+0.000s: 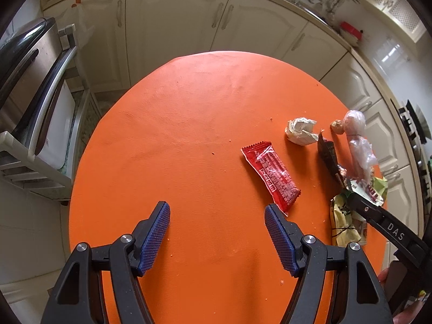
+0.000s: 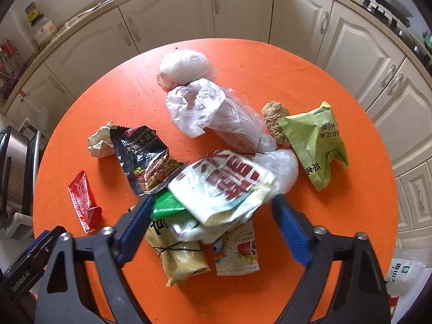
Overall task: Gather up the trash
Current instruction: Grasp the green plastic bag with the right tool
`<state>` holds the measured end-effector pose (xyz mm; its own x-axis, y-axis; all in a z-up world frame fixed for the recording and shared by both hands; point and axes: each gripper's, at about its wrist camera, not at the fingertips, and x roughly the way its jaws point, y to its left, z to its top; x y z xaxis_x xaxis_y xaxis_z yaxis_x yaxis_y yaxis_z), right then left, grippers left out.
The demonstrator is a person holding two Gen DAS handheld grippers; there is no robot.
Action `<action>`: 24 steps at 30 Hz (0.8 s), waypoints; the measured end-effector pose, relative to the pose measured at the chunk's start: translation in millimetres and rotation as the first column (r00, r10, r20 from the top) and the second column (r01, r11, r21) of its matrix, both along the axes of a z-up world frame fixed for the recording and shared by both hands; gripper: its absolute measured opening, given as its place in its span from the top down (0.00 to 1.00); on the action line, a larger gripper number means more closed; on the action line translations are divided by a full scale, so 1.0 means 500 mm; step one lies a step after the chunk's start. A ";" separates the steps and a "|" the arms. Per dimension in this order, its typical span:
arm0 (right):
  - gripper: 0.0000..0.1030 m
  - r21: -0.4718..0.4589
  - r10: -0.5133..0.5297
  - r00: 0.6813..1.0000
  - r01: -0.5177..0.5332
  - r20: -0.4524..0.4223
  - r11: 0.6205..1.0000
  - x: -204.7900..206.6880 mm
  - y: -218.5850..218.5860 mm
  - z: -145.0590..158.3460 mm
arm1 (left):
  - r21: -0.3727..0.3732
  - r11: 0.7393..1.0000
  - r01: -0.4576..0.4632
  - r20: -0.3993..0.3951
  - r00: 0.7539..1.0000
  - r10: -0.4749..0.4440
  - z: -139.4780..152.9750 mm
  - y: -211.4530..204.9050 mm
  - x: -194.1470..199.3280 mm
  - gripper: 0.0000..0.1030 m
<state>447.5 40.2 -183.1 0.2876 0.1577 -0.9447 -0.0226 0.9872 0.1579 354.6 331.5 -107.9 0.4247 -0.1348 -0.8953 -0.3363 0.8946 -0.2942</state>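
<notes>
A: Where is your left gripper [image 1: 217, 232]?

B: It hangs over a bare part of the orange table [image 1: 189, 113], jaws spread wide with nothing between them. The red wrapper [image 1: 270, 174] lies just beyond your right-hand finger, its near end beside the fingertip.

A: And your right gripper [image 2: 212, 210]?

B: Also wide. It sits low over the heap of trash, and a white bag with red lettering [image 2: 224, 186] lies between the 2 fingers; whether they touch it, I cannot tell. A green packet [image 2: 166, 203] lies against the left finger.

A: What else is on the table?

B: A black snack wrapper [image 2: 143, 156], a crumpled paper ball [image 2: 100, 141] beside it, a clear plastic bag [image 2: 213, 113], a light green pouch [image 2: 316, 140], a brown lump [image 2: 274, 117] touching that pouch, and 2 flat packets near you: a yellowish packet [image 2: 178, 259] and a strawberry pouch [image 2: 239, 251].
</notes>
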 end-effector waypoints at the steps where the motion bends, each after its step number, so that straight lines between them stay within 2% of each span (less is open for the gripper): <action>1: 0.51 -0.007 0.003 1.000 -0.003 -0.001 1.000 -0.001 -0.001 0.000 | 0.001 1.000 0.000 0.001 1.000 0.000 0.000 -0.003 0.000 0.34; 3: 0.73 -0.004 0.009 1.000 -0.009 0.010 1.000 -0.004 -0.005 0.004 | 0.001 1.000 -0.001 0.005 1.000 0.001 0.002 -0.006 0.000 0.34; 5: 0.83 0.026 0.018 1.000 -0.018 0.026 0.999 -0.013 -0.015 0.013 | 0.004 1.000 0.001 0.009 1.000 -0.001 0.005 -0.010 -0.004 0.34; 7: 0.88 0.050 0.040 0.998 -0.042 0.041 0.998 -0.025 -0.021 0.023 | 0.005 1.000 0.005 0.013 1.000 -0.005 0.008 -0.017 -0.011 0.34; 14: 0.92 0.033 0.107 0.990 -0.110 0.095 0.993 -0.086 -0.036 0.069 | 0.002 1.000 0.024 0.030 0.999 -0.024 0.020 -0.034 -0.030 0.34; 15: 0.90 0.026 0.115 0.989 -0.118 0.096 0.993 -0.087 -0.035 0.072 | 0.002 1.000 0.025 0.030 0.999 -0.025 0.021 -0.035 -0.031 0.34; 17: 0.87 0.053 0.066 0.994 -0.071 0.082 0.996 -0.073 -0.047 0.069 | 0.000 1.000 0.030 0.030 0.999 -0.030 0.023 -0.039 -0.031 0.34; 18: 0.80 0.061 0.044 0.998 -0.047 0.054 0.997 -0.060 -0.051 0.060 | -0.002 0.999 0.032 0.030 0.999 -0.032 0.024 -0.043 -0.033 0.34; 19: 0.68 0.062 0.032 0.999 -0.034 0.034 0.998 -0.050 -0.057 0.051 | -0.006 0.999 0.036 0.029 0.999 -0.036 0.024 -0.043 -0.033 0.34; 20: 0.59 0.061 0.020 1.000 -0.021 0.018 0.998 -0.037 -0.060 0.043 | -0.008 0.999 0.037 0.029 0.999 -0.037 0.023 -0.042 -0.034 0.34; 21: 0.42 0.055 0.009 1.000 -0.009 0.015 0.998 -0.026 -0.056 0.038 | -0.008 0.999 0.034 0.028 0.999 -0.034 0.022 -0.041 -0.032 0.34; 22: 0.34 0.047 0.000 1.000 -0.001 0.019 0.999 -0.016 -0.054 0.034 | -0.008 1.000 0.028 0.024 0.999 -0.028 0.020 -0.038 -0.030 0.34; 24: 0.34 0.044 -0.003 1.000 0.003 0.016 0.999 0.006 -0.045 0.026 | -0.008 1.000 0.019 0.018 1.000 -0.018 0.013 -0.032 -0.023 0.34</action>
<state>450.4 17.9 -170.1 0.3030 0.1977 -0.9322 -0.0224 0.9794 0.2004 343.0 315.6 -101.2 0.4377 -0.1501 -0.8865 -0.3145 0.8981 -0.3073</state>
